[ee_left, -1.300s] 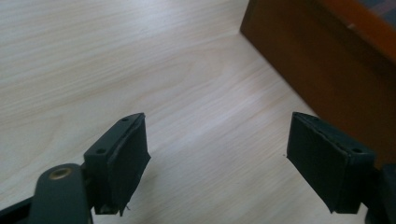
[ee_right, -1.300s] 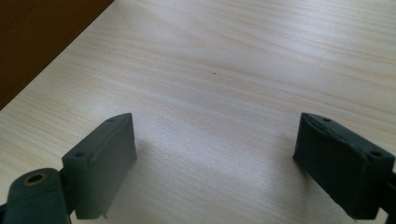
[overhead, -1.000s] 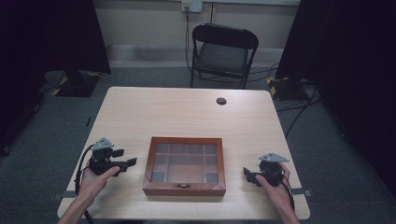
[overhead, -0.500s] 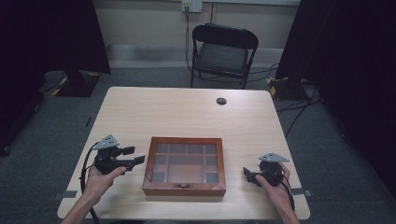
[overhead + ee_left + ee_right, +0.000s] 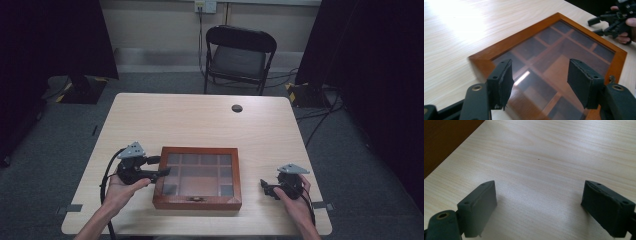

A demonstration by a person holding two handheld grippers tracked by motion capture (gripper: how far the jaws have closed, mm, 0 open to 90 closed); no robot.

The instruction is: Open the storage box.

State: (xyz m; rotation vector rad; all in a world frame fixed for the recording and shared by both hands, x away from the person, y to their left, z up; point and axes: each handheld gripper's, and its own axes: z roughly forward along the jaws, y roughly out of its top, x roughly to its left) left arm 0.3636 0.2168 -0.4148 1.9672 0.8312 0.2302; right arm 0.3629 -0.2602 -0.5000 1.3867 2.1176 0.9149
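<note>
High view: your desk [image 5: 200,120] lies bare beyond the wooden glass-lidded box [image 5: 198,176] near its front edge. Your left gripper [image 5: 159,166] hovers at the box's left rim, jaws apart, just narrowed, nothing between — right gripper [image 5: 263,187] open, well apart.

Bare table [image 5: 554,157] ahead of right gripper [image 5: 266,188] fingers; wooden box [image 5: 197,176] glass lid under left gripper [image 5: 162,166] fingers, blocking descent.

box [image 5: 197,178]: table [image 5: 200,120] near edge | chair [image 5: 239,57]: behind table | left hand-held gripper [image 5: 162,166]: over box's left edge
</note>
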